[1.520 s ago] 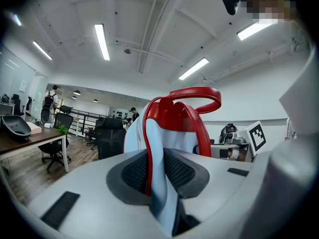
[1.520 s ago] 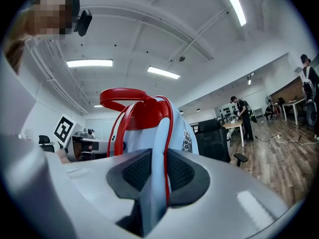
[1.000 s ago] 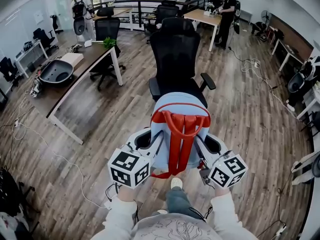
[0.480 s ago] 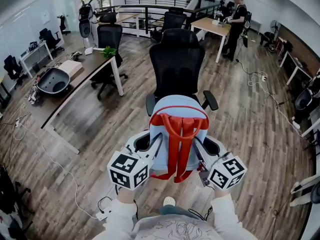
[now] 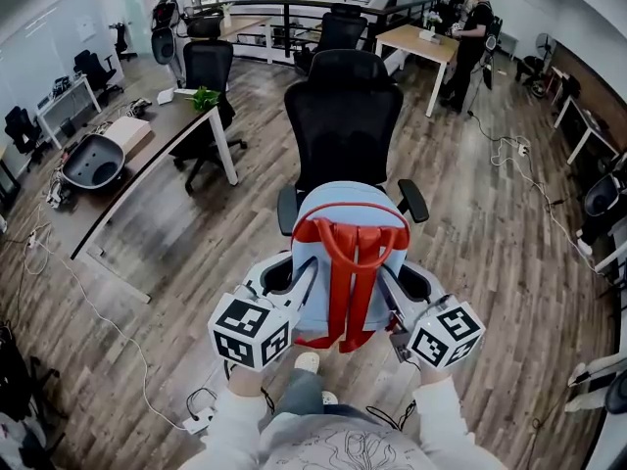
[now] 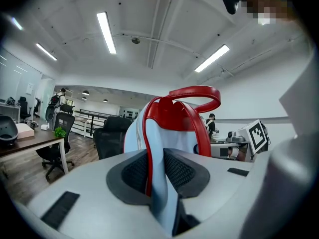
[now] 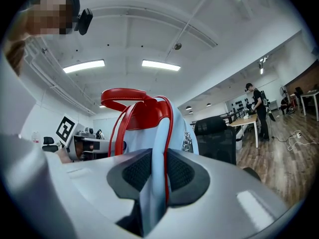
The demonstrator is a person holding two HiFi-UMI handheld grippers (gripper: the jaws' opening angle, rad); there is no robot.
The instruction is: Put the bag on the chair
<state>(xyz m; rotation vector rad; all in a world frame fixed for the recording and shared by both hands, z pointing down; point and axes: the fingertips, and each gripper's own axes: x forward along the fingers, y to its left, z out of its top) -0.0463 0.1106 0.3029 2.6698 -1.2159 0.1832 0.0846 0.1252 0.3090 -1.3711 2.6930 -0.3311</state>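
Light blue bag [image 5: 349, 195] with red straps [image 5: 345, 282], black chair [image 5: 343, 116], wood-grain floor [image 5: 490, 233]

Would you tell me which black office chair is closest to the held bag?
The tall-backed chair directly behind the blue bag; the others stand at desks.

The right gripper [image 7: 157, 176] presses its dark ribbed pads [image 7: 135, 169] on a fold of the light blue bag [image 7: 174, 128], along its red-trimmed edge. The bag's red handle [image 7: 124, 94] loops above. Behind, to the right, stands a black chair [image 7: 217, 138]; farther off, a person [image 7: 258, 111] stands at a desk [image 7: 247, 121].

Open-plan office: desks [image 5: 147, 150], swivel chairs [image 5: 209, 67]
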